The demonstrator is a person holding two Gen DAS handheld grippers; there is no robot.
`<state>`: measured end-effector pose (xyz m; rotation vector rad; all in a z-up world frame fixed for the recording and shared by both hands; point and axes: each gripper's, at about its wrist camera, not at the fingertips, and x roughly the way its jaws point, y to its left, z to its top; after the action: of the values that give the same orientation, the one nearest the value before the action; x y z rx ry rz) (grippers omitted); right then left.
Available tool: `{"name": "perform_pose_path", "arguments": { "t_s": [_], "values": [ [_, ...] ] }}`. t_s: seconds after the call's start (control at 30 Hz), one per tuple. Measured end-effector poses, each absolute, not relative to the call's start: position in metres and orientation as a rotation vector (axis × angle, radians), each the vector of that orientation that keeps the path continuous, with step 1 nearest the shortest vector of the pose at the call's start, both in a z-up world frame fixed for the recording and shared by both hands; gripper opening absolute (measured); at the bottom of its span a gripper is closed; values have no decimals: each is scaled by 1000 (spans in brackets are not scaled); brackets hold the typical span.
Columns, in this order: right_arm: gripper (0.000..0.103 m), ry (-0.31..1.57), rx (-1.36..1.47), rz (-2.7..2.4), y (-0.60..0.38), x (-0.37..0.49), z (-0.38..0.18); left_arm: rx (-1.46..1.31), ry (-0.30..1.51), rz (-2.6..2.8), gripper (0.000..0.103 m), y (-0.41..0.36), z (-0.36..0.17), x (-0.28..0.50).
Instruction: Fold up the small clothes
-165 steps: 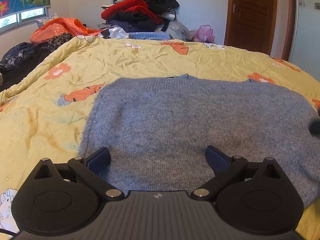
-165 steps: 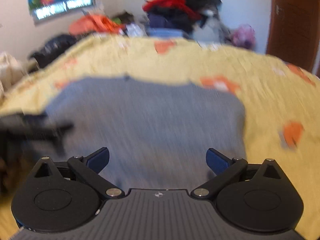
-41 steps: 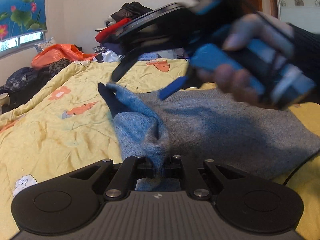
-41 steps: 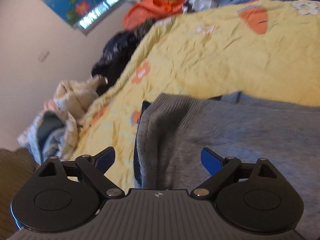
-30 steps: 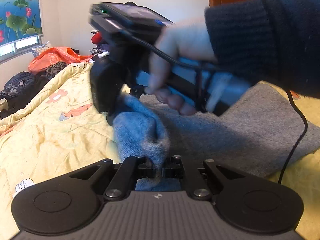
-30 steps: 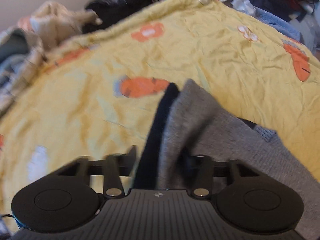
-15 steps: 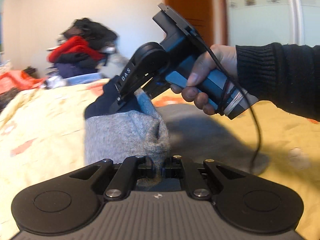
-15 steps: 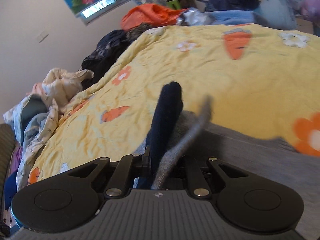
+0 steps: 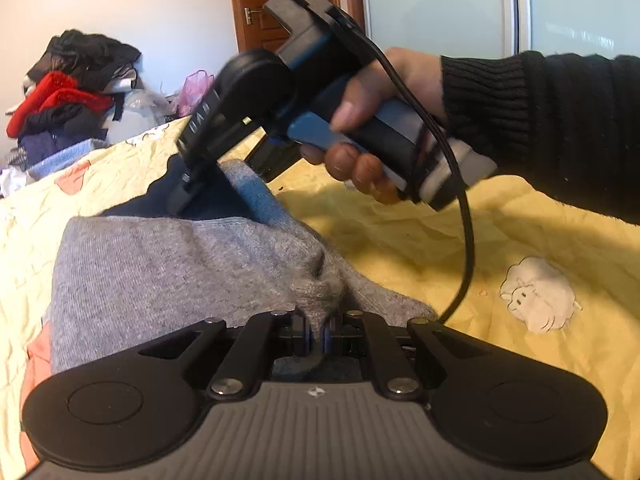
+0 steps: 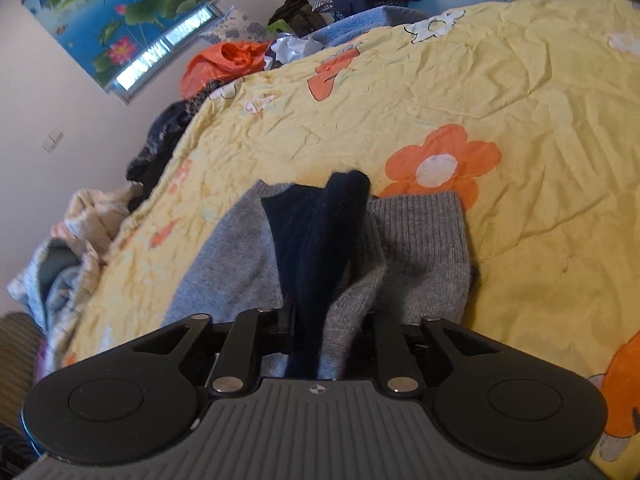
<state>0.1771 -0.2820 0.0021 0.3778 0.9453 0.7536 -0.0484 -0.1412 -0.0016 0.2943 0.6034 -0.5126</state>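
Laying the lifted edge flat calls for both corners landing level on the grey sweater (image 9: 168, 276), which lies half folded on the yellow quilt (image 9: 420, 248). Left gripper (image 9: 318, 334) pinches soft fuzzy knit; right gripper (image 10: 326, 340) is opening, with ribbed hem and navy lining between its jaws.

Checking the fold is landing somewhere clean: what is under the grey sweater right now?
The grey sweater lies on the yellow flowered quilt, covering part of an orange flower print. Its navy inner side shows at the pinched fold. Anything beneath the rest is hidden.
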Motion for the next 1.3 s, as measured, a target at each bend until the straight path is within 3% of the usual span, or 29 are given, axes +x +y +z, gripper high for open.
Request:
{"name": "perform_pose_path", "arguments": {
  "t_s": [0.1, 0.17, 0.2, 0.23, 0.47, 0.57, 0.6, 0.67, 0.73, 0.77, 0.8, 0.83, 0.9, 1.0, 1.1, 1.2, 1.23, 1.27, 1.3],
  "values": [
    [42, 915, 415, 754, -284, 185, 3, 338, 595, -507, 6, -149, -5, -50],
    [44, 911, 455, 750, -285, 193, 1, 368, 587, -508, 6, -157, -9, -50],
    [40, 907, 459, 736, -285, 196, 0, 376, 586, -507, 6, -162, -10, -51],
    [20, 912, 446, 717, -284, 198, -2, 374, 584, -507, 6, -166, -9, -49],
    [19, 823, 404, 736, -300, 187, 16, 312, 598, -556, 6, -171, 3, -52],
    [21, 880, 421, 678, -313, 192, -4, 304, 627, -558, 5, -168, -6, -46],
    [23, 895, 443, 670, -316, 192, -12, 299, 626, -569, 6, -166, -4, -45],
    [42, 876, 537, 666, -328, 188, -17, 243, 624, -631, 8, -151, 8, -42],
    [82, 834, 621, 656, -342, 180, -10, 144, 601, -696, 11, -125, 27, -41],
    [90, 781, 649, 646, -349, 172, -5, 91, 587, -721, 15, -108, 37, -41],
    [95, 730, 666, 635, -357, 166, 0, 42, 581, -733, 28, -90, 45, -39],
    [92, 710, 674, 627, -363, 162, 3, -8, 579, -729, 56, -73, 52, -35],
    [85, 747, 682, 606, -370, 161, -1, -116, 561, -658, 93, -36, 58, -16],
    [78, 850, 633, 575, -362, 166, -17, -344, 630, -468, 93, 15, 45, 39],
    [78, 870, 670, 602, -350, 168, -30, -614, 790, -377, 92, 50, 9, 93],
    [78, 892, 704, 615, -337, 177, -32, -687, 866, -358, 90, 55, -16, 130],
    [78, 895, 703, 618, -333, 180, -32, -697, 865, -382, 84, 54, -17, 136],
    [78, 898, 702, 622, -329, 182, -33, -716, 891, -412, 69, 51, -21, 140],
    [78, 896, 696, 627, -325, 182, -33, -721, 931, -408, 39, 46, -26, 138]
  ]
}}
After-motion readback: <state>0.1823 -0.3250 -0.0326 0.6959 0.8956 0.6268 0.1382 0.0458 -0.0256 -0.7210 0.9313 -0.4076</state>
